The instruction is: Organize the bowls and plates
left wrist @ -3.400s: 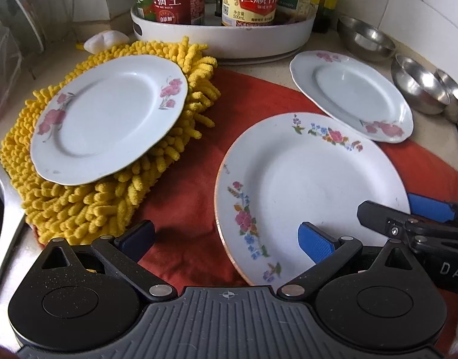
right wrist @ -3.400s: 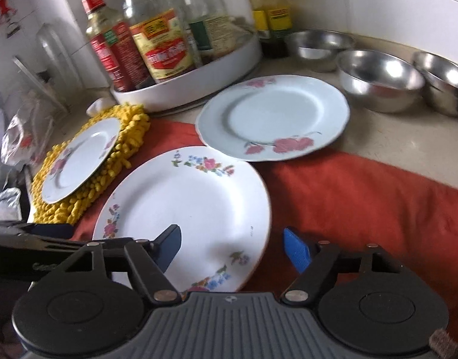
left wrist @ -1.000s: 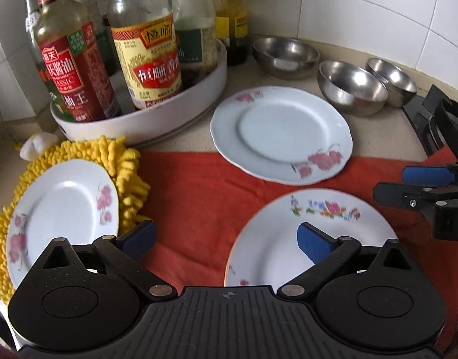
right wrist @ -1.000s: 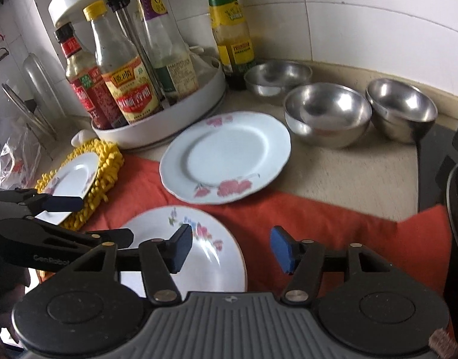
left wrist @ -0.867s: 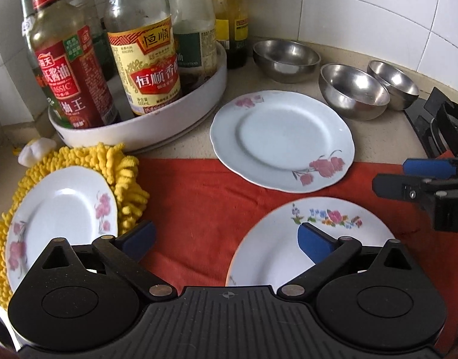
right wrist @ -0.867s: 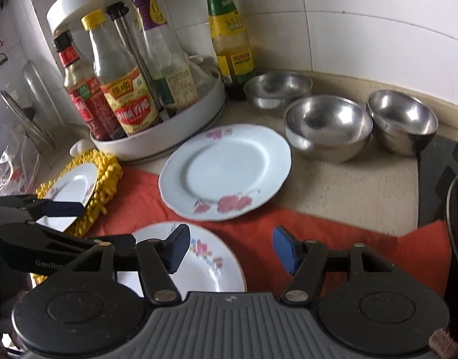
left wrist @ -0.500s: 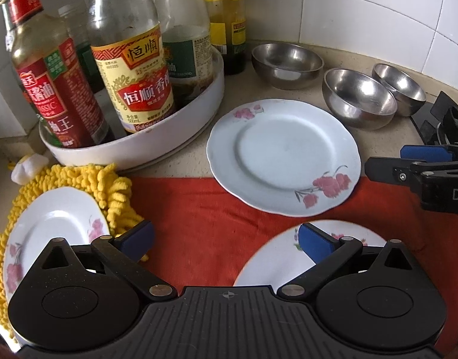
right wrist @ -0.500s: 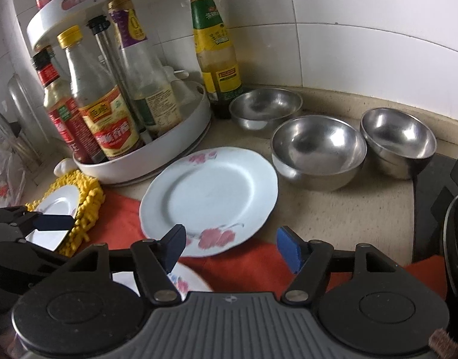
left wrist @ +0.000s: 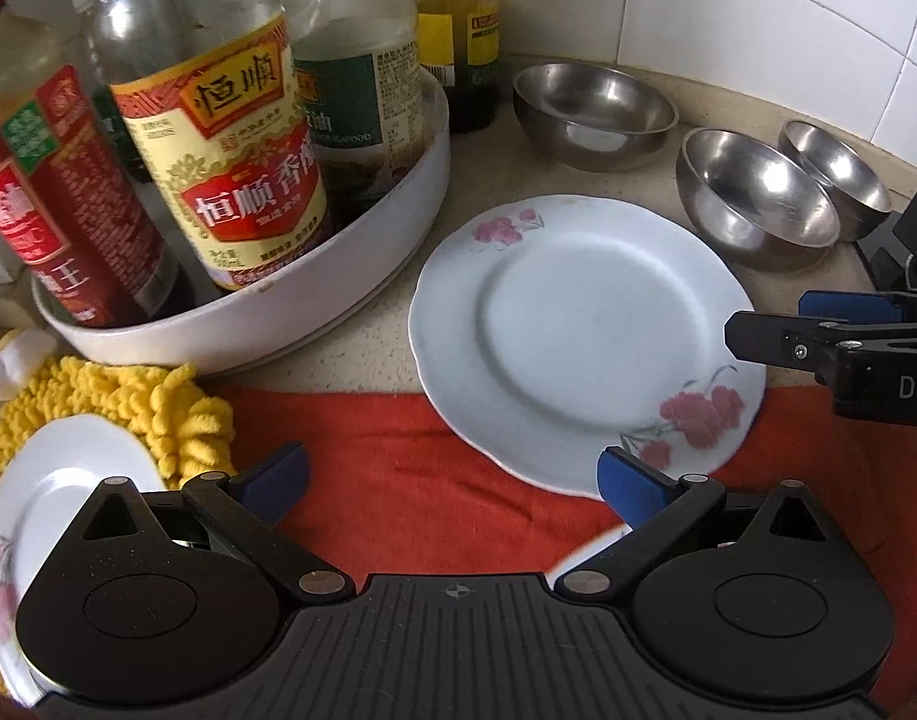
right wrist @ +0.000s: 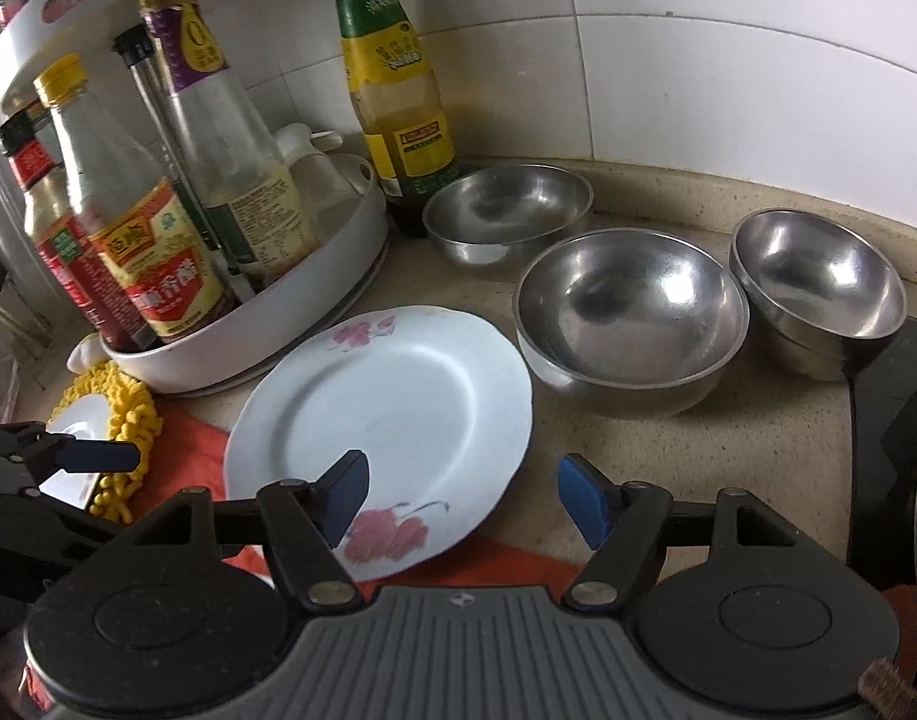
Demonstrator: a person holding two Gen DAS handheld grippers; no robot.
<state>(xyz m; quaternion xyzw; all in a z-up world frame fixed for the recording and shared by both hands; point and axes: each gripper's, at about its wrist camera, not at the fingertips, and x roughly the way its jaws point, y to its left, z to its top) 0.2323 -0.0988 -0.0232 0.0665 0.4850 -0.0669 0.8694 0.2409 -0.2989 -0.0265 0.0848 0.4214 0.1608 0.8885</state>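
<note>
Your left gripper [left wrist: 452, 477] and right gripper [right wrist: 461, 495] hang spread and empty; the right's jaws have just been opening. The rose plate [right wrist: 386, 420] straddles the red cloth's [left wrist: 410, 480] edge; three steel bowls [right wrist: 632, 312] behind. Another plate [left wrist: 584, 555] is mostly hidden.

Ahead of the tongs, three shiny steel bowls [right wrist: 629, 306], a glossy glazed plate [right wrist: 392, 414]; beneath them, matt red cloth [left wrist: 410, 480].

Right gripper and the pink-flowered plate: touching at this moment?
Cannot tell. In the right wrist view one finger of the right gripper overlaps the pink-flowered plate, and neither view shows contact or a gap; jaws have just been opening, nothing between.
</note>
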